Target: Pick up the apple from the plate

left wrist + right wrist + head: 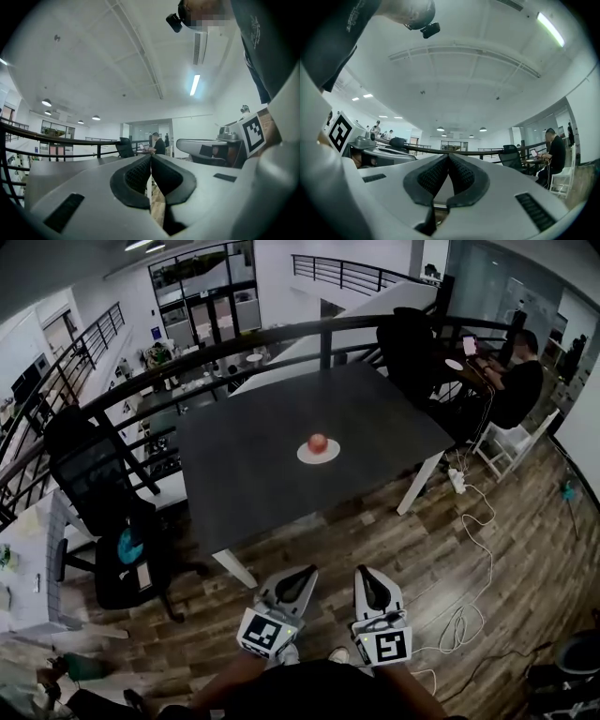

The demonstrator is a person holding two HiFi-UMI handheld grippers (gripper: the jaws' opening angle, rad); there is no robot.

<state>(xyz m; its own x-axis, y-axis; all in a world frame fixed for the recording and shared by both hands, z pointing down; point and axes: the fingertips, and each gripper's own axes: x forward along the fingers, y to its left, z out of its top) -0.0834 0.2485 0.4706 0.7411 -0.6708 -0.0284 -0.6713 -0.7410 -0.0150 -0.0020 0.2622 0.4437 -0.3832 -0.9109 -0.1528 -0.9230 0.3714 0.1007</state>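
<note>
In the head view, the apple [318, 442] is sitting on a white plate [319, 456] about midway across the dark table [244, 474], well in from every edge and corner. The left tool [302, 576] and the right tool [367, 577] are hovering side by side low in this view, over the wooden floor [375, 531] and well short of the table's near edge, each showing its marker cube facing the camera. Both tools are pointing toward the table, and neither is touching the apple or the plate. A black office chair [117, 521] is standing off the table's left edge, and a seated person [511, 381] is working at another desk beyond the far right corner. In the left gripper view, the left tool [151, 161] is looking out level, its two dark pads pressing together with nothing between them. The right tool's marker cube [255, 132] is showing at the right. In the right gripper view, the right tool [448, 159] is likewise closing its pads tip to tip on nothing, and the apple is not showing here.
</note>
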